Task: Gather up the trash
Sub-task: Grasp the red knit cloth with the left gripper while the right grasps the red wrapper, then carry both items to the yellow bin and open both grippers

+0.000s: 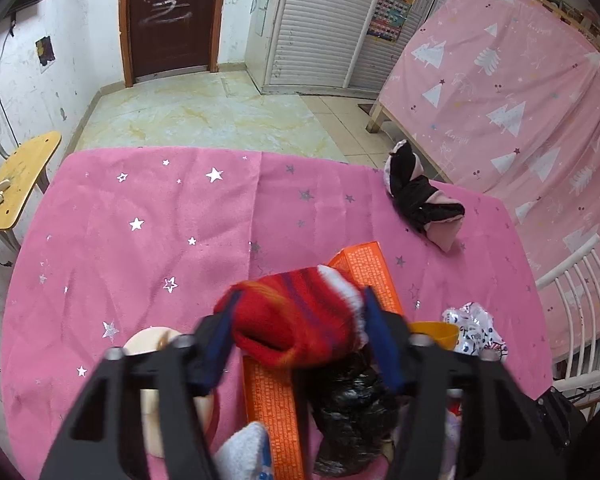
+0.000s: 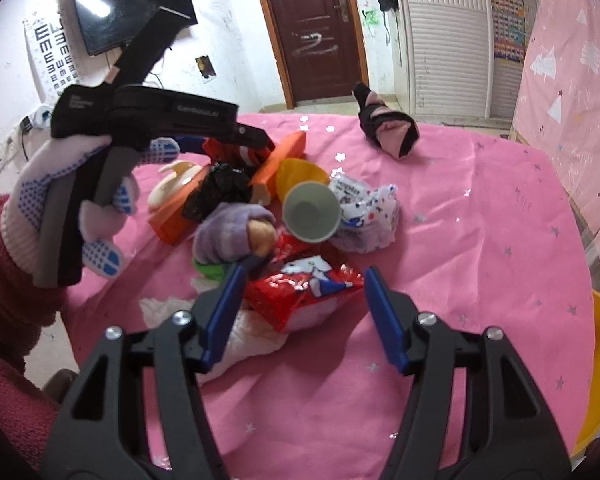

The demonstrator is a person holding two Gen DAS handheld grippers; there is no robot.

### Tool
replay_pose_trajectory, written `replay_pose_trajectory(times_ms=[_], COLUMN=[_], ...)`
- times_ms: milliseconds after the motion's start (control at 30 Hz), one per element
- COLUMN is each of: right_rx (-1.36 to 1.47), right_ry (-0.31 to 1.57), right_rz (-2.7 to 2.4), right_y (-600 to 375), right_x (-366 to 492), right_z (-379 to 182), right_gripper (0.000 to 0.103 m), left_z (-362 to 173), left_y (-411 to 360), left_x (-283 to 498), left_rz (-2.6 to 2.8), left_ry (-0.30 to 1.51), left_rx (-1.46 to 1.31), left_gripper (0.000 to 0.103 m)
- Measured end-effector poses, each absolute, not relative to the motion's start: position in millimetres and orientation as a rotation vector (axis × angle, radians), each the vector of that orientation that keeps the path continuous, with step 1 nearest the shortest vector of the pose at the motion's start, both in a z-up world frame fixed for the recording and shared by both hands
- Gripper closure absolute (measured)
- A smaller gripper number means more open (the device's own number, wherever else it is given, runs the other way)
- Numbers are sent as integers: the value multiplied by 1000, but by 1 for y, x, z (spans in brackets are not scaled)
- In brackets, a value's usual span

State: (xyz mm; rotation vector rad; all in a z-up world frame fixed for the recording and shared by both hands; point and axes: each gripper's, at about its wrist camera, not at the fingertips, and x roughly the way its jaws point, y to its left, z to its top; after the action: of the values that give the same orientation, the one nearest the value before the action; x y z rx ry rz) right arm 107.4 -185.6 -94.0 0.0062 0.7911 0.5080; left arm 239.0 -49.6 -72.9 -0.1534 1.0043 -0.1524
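Red striped sock (image 1: pixel 300 316) squeezed in the left tool (image 1: pixel 298 334), above the trash pile on the pink counter (image 1: pixel 140 220).
Soft, rolled up, white at one end; right tool (image 2: pixel 300 312) open over a shiny red wrapper (image 2: pixel 300 296).

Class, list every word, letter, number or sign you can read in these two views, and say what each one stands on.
"E", in rows that turn and shrink: eye chart on the wall.
"2", scrawled in white: door.
White print on the left gripper body: too blurred to read.
Print on the orange box: too small.
Print on the white wrapper and red wrapper: unreadable.
Wall poster: too small.
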Motion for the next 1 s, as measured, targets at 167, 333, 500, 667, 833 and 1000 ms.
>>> replay_pose_trajectory(times_ms=[167, 333, 500, 667, 833, 1000], right_rx=[-21, -16, 10, 77, 130, 172], right_ry=[794, 775, 738, 698, 647, 595], right_rz=[496, 498, 512, 551, 543, 476], right_y=[-181, -183, -190, -207, -232, -269], right_x=[107, 105, 99, 91, 85, 84], right_z=[-94, -93, -88, -75, -62, -51], right_gripper=[47, 72, 75, 75, 75, 75], left_z=[-70, -59, -46, -29, -11, -1], left_y=[-50, -49, -49, -54, -71, -102], left_x=[234, 230, 223, 215, 209, 205], left_rz=[-143, -142, -139, -149, -177, -218], left_ry=[977, 951, 926, 898, 870, 857], left_rx=[-150, -155, -151, -146, -129, -94], left_gripper=[81, 82, 82, 82, 82, 82])
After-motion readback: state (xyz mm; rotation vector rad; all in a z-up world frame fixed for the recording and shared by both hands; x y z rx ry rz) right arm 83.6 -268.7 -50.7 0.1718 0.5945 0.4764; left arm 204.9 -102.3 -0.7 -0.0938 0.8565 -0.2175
